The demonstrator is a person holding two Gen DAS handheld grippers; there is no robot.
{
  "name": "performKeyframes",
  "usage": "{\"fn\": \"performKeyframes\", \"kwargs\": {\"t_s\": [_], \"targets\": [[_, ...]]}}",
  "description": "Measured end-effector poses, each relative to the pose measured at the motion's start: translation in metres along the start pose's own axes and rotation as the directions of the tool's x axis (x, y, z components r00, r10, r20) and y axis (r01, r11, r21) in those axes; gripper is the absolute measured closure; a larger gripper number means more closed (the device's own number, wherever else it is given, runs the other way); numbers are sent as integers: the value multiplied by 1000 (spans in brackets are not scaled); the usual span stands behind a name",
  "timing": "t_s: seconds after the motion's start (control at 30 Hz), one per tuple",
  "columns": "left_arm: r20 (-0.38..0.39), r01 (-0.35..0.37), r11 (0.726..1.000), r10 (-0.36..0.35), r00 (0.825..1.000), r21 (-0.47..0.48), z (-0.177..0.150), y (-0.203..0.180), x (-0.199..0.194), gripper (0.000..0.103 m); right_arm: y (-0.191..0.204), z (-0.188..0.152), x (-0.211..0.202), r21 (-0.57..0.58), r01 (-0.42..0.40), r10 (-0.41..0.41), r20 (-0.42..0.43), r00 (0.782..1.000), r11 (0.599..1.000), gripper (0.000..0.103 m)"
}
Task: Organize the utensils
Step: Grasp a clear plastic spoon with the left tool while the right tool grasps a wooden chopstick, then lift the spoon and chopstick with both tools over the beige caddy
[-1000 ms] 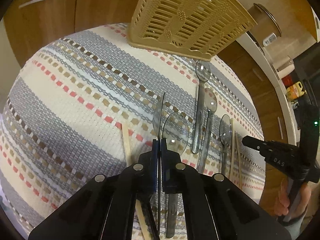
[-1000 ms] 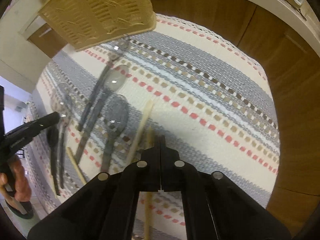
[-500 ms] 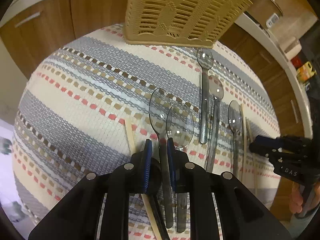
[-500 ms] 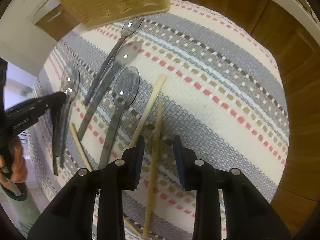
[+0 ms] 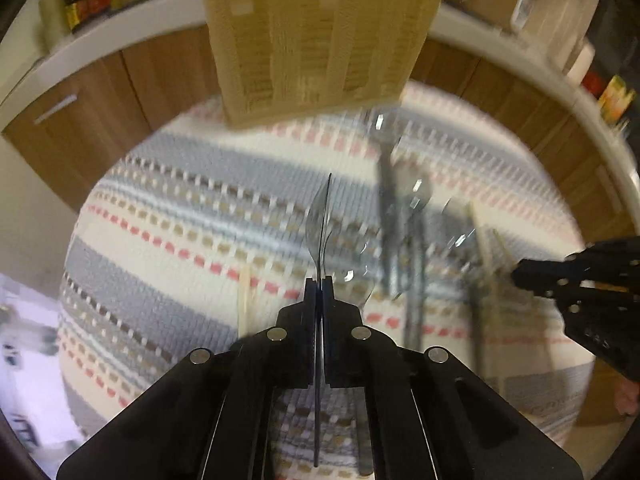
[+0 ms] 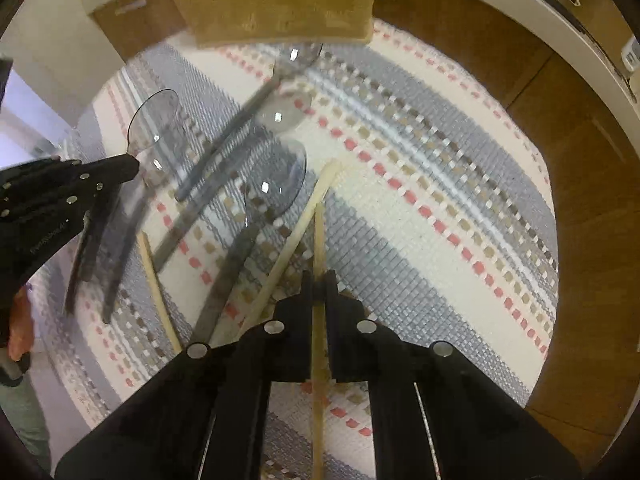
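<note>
Left gripper: my jaws are clenched on a clear plastic spoon, seen edge-on at frame centre, bowl pointing up toward the basket.
Right gripper: my jaws are clamped on a wooden chopstick, which runs vertically through the lower centre of the frame.
Second chopstick: lies diagonally on the mat, just left of the held one (whether their tips touch, I cannot tell).
Third chopstick: lower left of the right wrist view, flat on the mat.
Loose spoons: several clear ones spread across the left half of the right wrist view; heavily blurred at right of centre in the left wrist view.
Basket: tan, slatted, at top centre in both views.
Striped mat: woven, under all utensils.
Cabinets: brown wood fronts behind the mat.
</note>
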State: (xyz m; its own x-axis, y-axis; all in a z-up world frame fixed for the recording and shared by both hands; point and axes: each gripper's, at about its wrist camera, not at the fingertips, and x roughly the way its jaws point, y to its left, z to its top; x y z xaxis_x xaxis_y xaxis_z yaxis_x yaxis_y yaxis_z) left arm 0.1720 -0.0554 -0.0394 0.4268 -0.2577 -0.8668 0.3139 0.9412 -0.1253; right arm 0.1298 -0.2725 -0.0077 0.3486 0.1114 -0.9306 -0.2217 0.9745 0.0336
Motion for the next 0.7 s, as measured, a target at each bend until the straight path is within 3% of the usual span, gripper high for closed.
{"fn": "performKeyframes", "kwargs": {"t_s": [0.17,0.3,0.43,0.5,0.63,0.67,0.7], "targets": [[142,138,989,-129,981,-50,11,11,-38,102,-21,-2,-51,22,-81,76,153,985,997,99],[285,203,978,-178,942,-58,23,22,-76,102,-13,12,-85,15,-118,108,295,949,993,99],[473,209,977,-161,866,-50,53,26,-118,102,-9,48,-119,7,-111,95,452,887,994,99],[552,190,980,-128,824,-56,72,25,-130,102,-9,69,-141,8,-102,82,534,841,995,99],[693,200,977,-97,715,-70,112,31,-155,102,-9,111,-178,10,-107,72,671,738,994,99],[716,196,978,-82,693,-77,120,31,-156,102,-8,124,-184,13,-110,70,702,709,994,99],[733,191,978,-67,677,-88,127,34,-156,102,-7,132,-191,21,-89,47,719,694,996,99]]}}
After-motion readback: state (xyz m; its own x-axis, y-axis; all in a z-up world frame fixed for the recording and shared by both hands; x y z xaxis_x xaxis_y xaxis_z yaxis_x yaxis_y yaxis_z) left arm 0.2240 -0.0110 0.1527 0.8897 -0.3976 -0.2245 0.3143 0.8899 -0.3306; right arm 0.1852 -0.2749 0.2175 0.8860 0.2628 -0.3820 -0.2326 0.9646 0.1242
